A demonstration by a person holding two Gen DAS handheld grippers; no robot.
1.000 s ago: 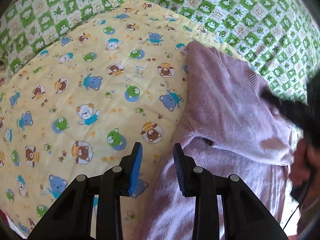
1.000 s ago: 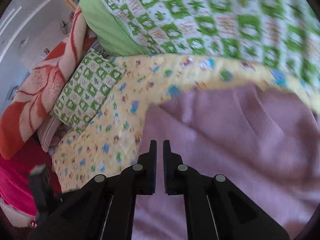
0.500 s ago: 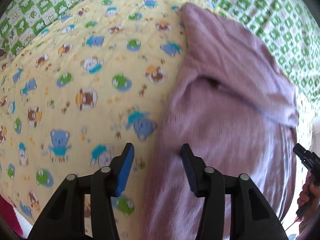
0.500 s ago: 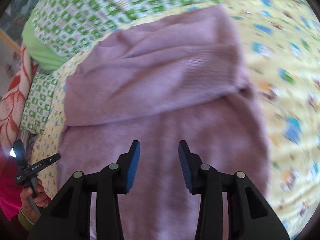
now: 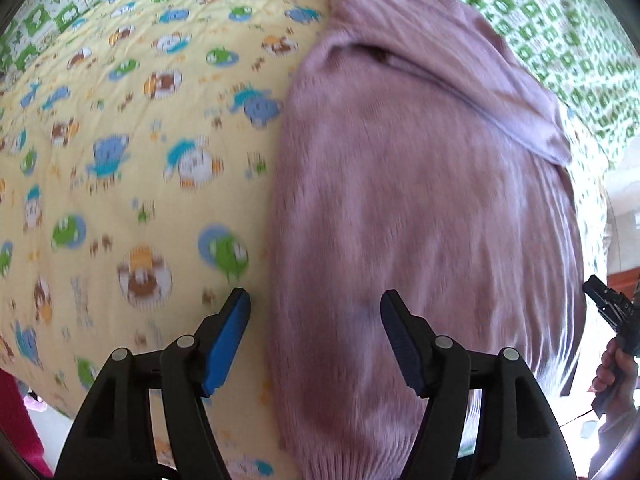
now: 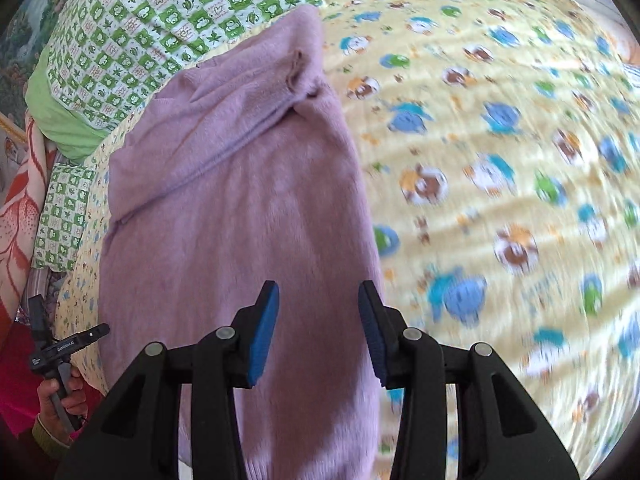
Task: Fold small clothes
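A lilac knitted sweater (image 5: 420,200) lies flat on a yellow cartoon-print quilt (image 5: 120,140), with a sleeve folded across its upper part. My left gripper (image 5: 316,332) is open and empty, its jaws straddling the sweater's left edge near the hem. In the right wrist view the sweater (image 6: 240,200) runs down the middle-left. My right gripper (image 6: 318,328) is open and empty above the sweater's right edge near the hem. The other gripper and hand show at the frame edge in each view (image 5: 612,320) (image 6: 60,352).
A green checkered blanket (image 6: 160,20) lies beyond the quilt. A green checkered pillow (image 6: 60,216) and a red-and-white patterned blanket (image 6: 20,200) sit at the left. The quilt (image 6: 500,180) stretches wide to the right of the sweater.
Both grippers have opened wider and drawn back down the sweater toward its hem. The right gripper was nearly shut one second ago and now stands open.
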